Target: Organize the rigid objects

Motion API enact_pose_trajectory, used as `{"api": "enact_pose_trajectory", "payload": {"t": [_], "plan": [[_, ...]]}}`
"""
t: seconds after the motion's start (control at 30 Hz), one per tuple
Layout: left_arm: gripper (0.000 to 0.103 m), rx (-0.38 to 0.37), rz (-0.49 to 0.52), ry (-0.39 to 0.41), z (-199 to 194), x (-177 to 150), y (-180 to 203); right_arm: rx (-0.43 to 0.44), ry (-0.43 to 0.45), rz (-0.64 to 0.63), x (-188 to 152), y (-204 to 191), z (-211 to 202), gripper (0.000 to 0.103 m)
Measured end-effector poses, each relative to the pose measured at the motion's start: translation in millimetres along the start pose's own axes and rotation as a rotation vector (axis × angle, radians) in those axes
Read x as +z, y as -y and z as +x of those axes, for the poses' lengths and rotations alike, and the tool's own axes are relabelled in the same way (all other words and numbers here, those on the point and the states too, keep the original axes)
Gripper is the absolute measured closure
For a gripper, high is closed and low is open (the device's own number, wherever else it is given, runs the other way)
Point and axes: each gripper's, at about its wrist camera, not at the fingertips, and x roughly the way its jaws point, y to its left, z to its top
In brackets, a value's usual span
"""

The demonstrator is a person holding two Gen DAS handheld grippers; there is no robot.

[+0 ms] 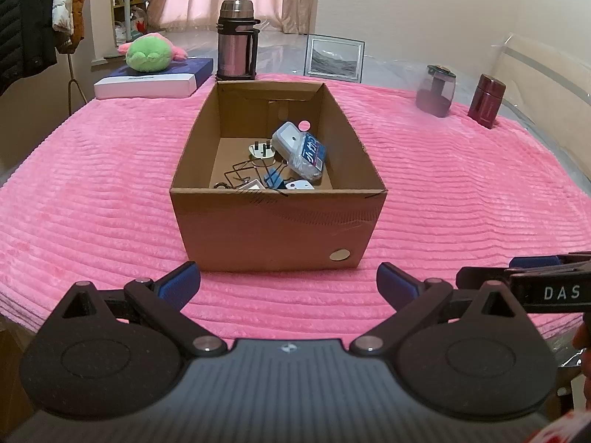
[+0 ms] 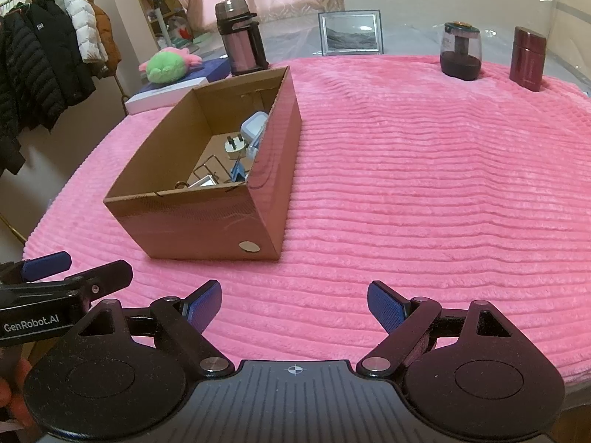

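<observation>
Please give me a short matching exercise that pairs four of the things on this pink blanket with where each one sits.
Things:
1. white plug
2. green plush toy
3. dark red canister
4. steel thermos

Places:
A. on the flat blue and white box
B. far right of the pink blanket
C. inside the cardboard box
D. just behind the cardboard box

Pairs: 1-C, 2-A, 3-B, 4-D
</observation>
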Motion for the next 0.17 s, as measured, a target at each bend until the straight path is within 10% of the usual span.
{"api": "enact_pose_trajectory", "payload": {"t": [0.17], "plan": [[0.002,-0.021,-0.003,0.005,2.0,0.5,0.5,-0.005,-0.004,-0.003,-0.2,1.8,1.2,0.020]]}}
